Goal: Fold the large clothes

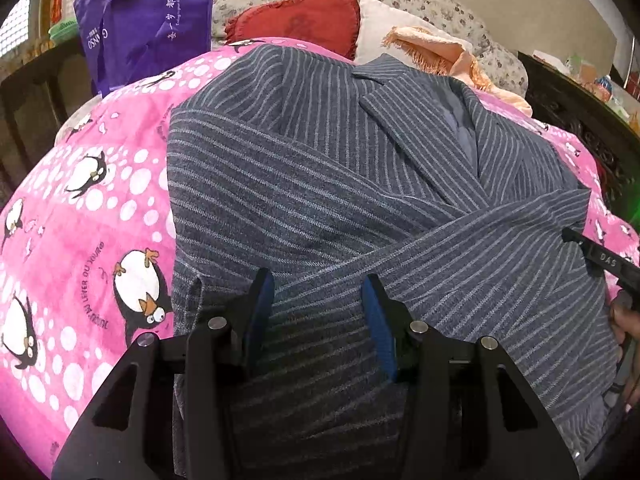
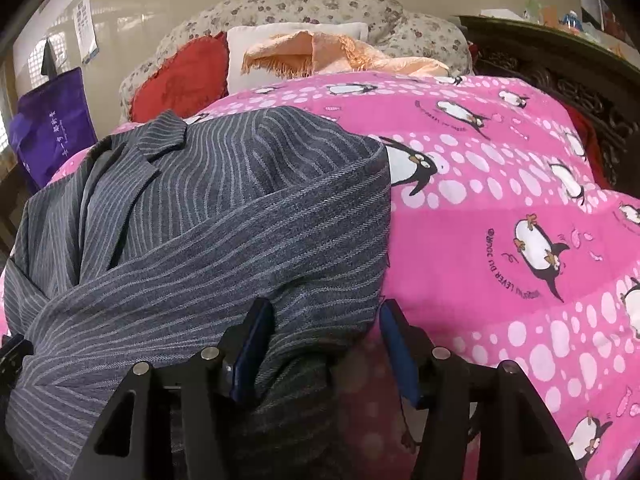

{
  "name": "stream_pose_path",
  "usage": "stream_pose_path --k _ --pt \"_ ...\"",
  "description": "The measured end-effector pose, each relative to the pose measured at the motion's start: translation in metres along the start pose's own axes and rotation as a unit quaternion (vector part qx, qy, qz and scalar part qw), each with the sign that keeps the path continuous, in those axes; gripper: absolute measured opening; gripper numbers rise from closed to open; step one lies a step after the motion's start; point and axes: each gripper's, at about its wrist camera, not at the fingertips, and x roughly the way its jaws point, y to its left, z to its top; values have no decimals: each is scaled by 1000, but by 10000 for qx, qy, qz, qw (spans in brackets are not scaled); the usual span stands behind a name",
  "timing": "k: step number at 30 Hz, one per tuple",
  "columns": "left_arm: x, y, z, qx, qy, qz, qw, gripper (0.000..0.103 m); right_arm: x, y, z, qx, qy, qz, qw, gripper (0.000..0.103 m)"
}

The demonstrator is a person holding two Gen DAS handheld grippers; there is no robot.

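A grey-blue striped jacket (image 1: 320, 184) lies face up on a pink penguin quilt (image 1: 80, 216), both sleeves folded across its front. My left gripper (image 1: 318, 292) is open, low over the jacket's lower hem area near its left edge. My right gripper (image 2: 326, 320) is open over the jacket's lower right edge (image 2: 240, 240), where cloth meets the quilt (image 2: 520, 200). The right gripper's black body also shows at the right rim of the left wrist view (image 1: 600, 260).
At the bed's head lie a red heart cushion (image 1: 296, 20), a white pillow (image 1: 384, 28), an orange fringed cloth (image 1: 436, 52) and a floral pillow (image 2: 304, 4). A purple bag (image 1: 144, 20) hangs at the left. A dark carved wooden frame (image 2: 568, 80) runs along the right.
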Motion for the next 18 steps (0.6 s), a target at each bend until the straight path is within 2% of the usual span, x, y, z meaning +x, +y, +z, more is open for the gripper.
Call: stream_pose_path --k 3,6,8,11,13,14,15,16,18 --pt "0 2 0 -33 -2 -42 10000 45 -35 -2 0 -160 -16 -139 9998 55" --pt "-1 4 1 -74 -3 -116 9999 47 -92 -12 -6 -69 -480 85 9988 55" --pt "-2 1 2 34 48 -217 9997 56 -138 -29 -19 268 -916 354 9948 57" --pt "-17 -4 6 344 374 -486 9975 59 -191 -64 -33 1142 -1300 929 9805 62" --pt "-46 2 3 507 314 -957 9936 59 -222 -90 -39 1642 -1755 1210 9631 77" --pt "-56 5 0 570 229 -996 9931 59 -235 -103 -44 1859 -2103 1134 9531 80" --pt "-67 11 -5 664 96 -959 9931 65 -242 -111 -46 2029 -2391 971 9446 84" --pt "-76 19 -13 700 -25 -856 9939 75 -245 -122 -49 2256 -2668 627 9349 85" --pt "-79 34 -26 496 -59 -817 9954 76 -233 -132 -45 2303 -2595 550 9363 85"
